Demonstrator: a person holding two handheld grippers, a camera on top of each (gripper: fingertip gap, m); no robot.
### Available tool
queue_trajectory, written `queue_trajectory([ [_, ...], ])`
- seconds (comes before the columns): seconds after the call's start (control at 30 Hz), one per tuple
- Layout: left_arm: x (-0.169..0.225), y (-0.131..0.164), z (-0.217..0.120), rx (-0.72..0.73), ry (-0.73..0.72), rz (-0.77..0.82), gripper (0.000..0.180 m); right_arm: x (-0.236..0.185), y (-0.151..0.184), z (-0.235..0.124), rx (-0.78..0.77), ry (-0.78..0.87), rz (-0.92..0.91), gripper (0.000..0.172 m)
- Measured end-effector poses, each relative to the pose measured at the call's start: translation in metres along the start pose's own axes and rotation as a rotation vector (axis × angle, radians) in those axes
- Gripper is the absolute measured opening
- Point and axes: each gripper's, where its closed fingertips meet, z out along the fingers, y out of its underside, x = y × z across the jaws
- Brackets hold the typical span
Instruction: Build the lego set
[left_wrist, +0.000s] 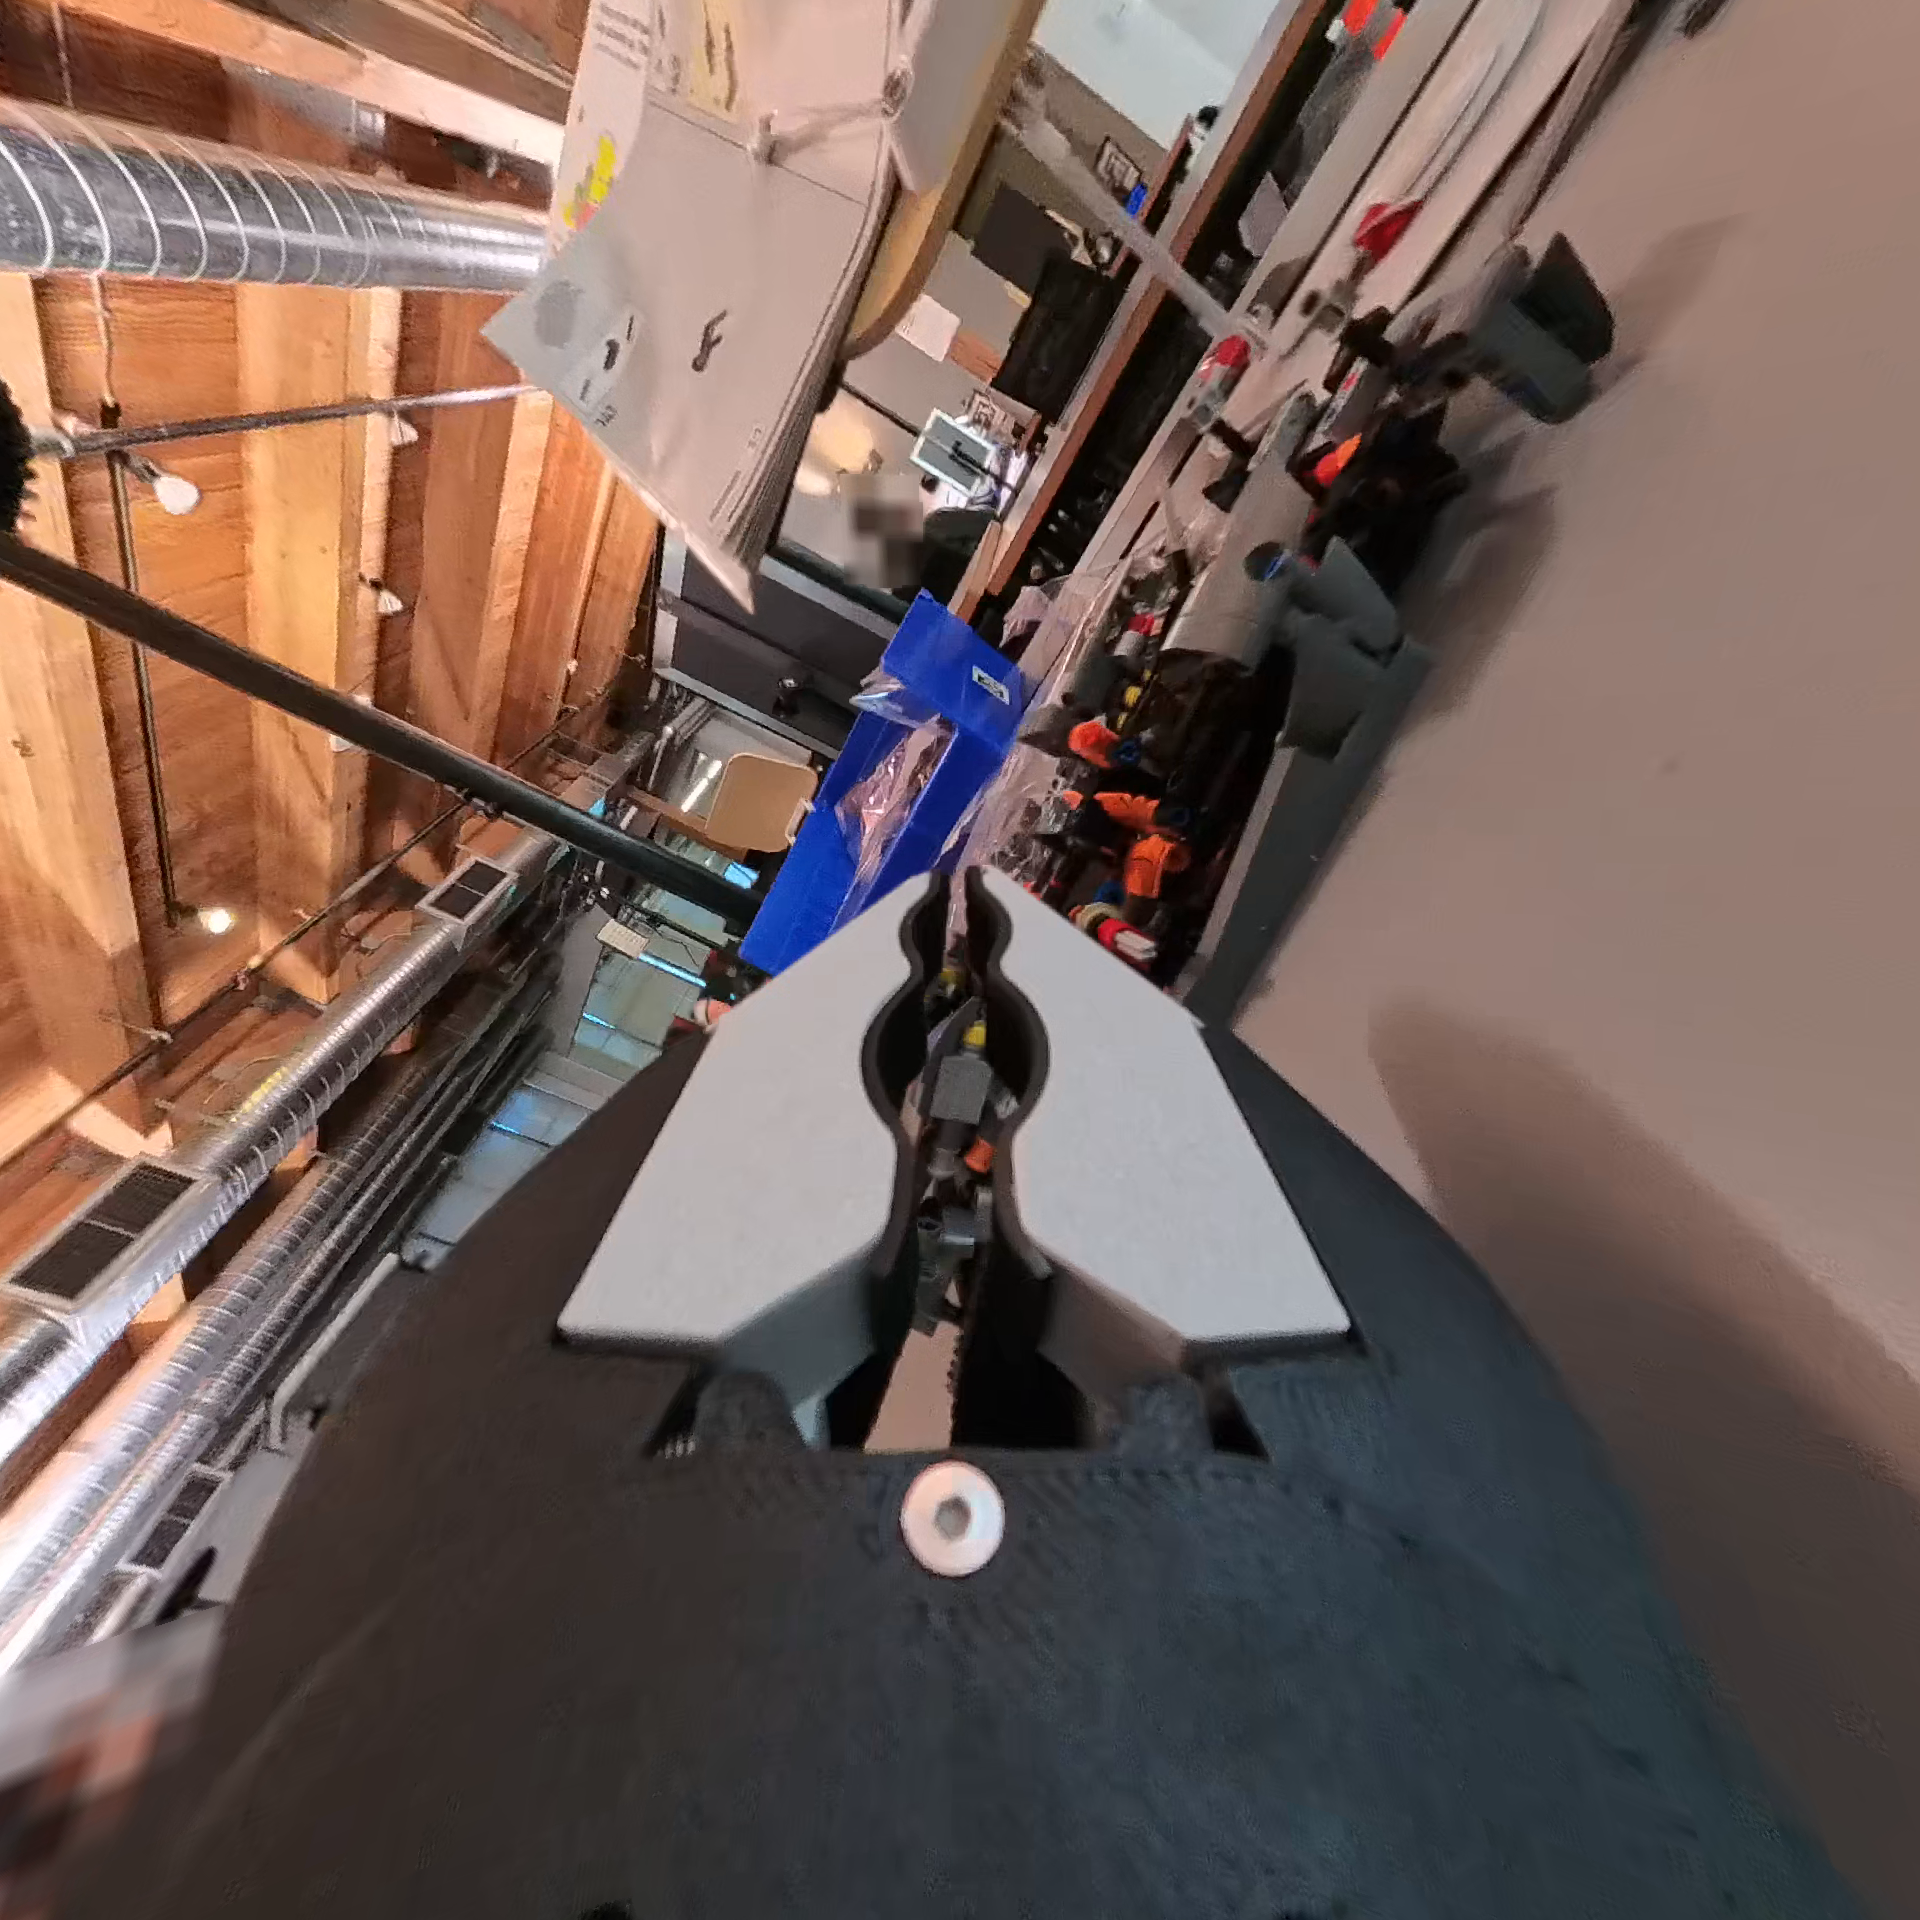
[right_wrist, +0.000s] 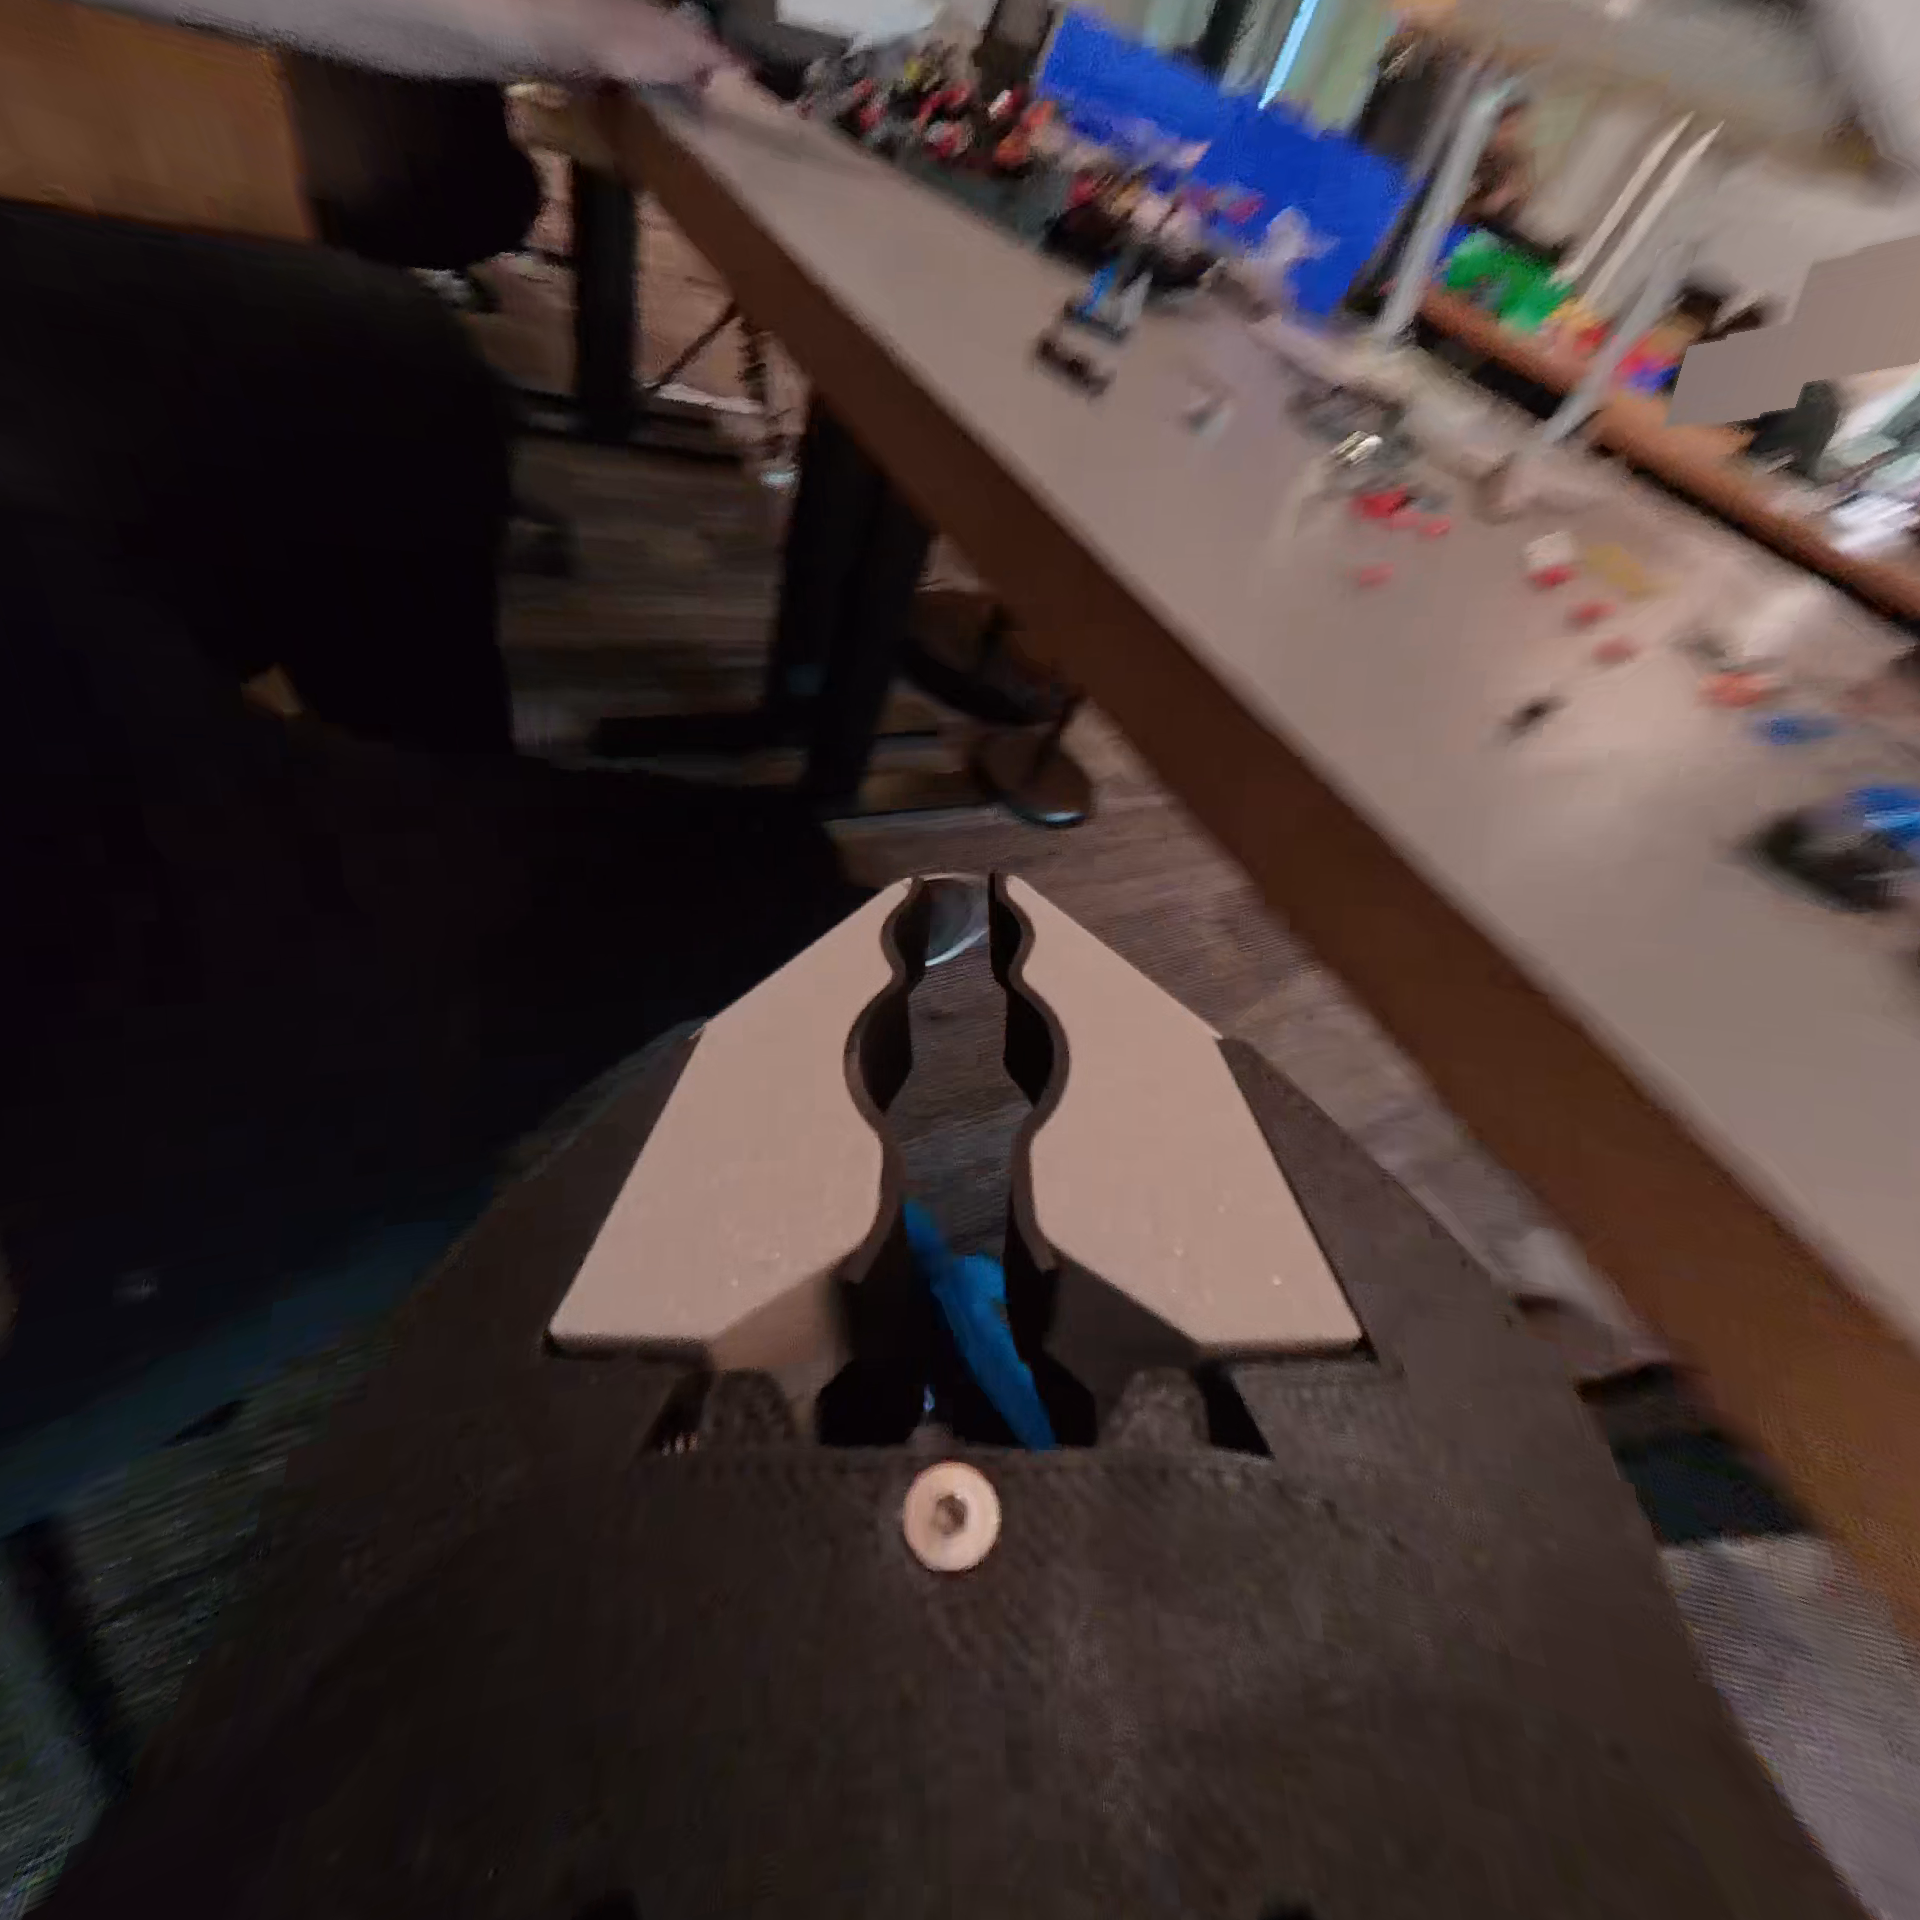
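The counter (right_wrist: 1351, 499) is the landmark: a long pale top with a brown edge, seen rolled sideways from the left wrist and blurred from the right. No clear step is in hand; both grippers are off the counter and grip nothing.

Beyond the counter, a wooden ceiling with silver ducts (left_wrist: 260, 218) and a black pole (left_wrist: 364, 717) crossing in front. Below the counter's edge, dark wood floor (right_wrist: 1195, 935) and black legs (right_wrist: 831, 582).

A blue bin (left_wrist: 883, 790) stands at the counter's far end, clear bags in it. Beside the bin, along the counter, a heap of black, grey and orange toy parts (left_wrist: 1164, 790). Further along the counter, small loose red and blue pieces (right_wrist: 1403, 509), too blurred to name.

Left gripper (left_wrist: 956, 883) hovers in air above the counter, aimed at the bin; its fingers (left_wrist: 831, 1039) are all but closed, a thin slit between the tips, nothing between them.

Right gripper (right_wrist: 951, 888) is off the counter's near edge, pointing at the floor; its fingers (right_wrist: 790, 1091) stand slightly apart and bare, floor visible through the gap.
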Motion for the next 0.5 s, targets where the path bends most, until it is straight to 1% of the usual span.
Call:
queue_trajectory([
  [0.07, 0.001, -0.003, -0.001, 0.027, 0.005, 0.011, 0.000, -0.025, 0.019, 0.031, -0.031, -0.088, 0.070, 0.013],
  [0.13, -0.003, 0.003, 0.000, 0.018, -0.006, 0.002, 0.000, -0.039, 0.037, 0.066, -0.063, -0.121, 0.093, 0.014],
  [0.3, -0.010, 0.004, -0.001, 0.032, -0.035, -0.011, 0.000, -0.057, 0.094, 0.148, -0.202, -0.193, 0.147, 0.018],
  [0.5, -0.013, 0.003, -0.002, 0.043, -0.047, -0.028, 0.000, -0.073, 0.135, 0.220, -0.324, -0.208, 0.217, 0.018],
])
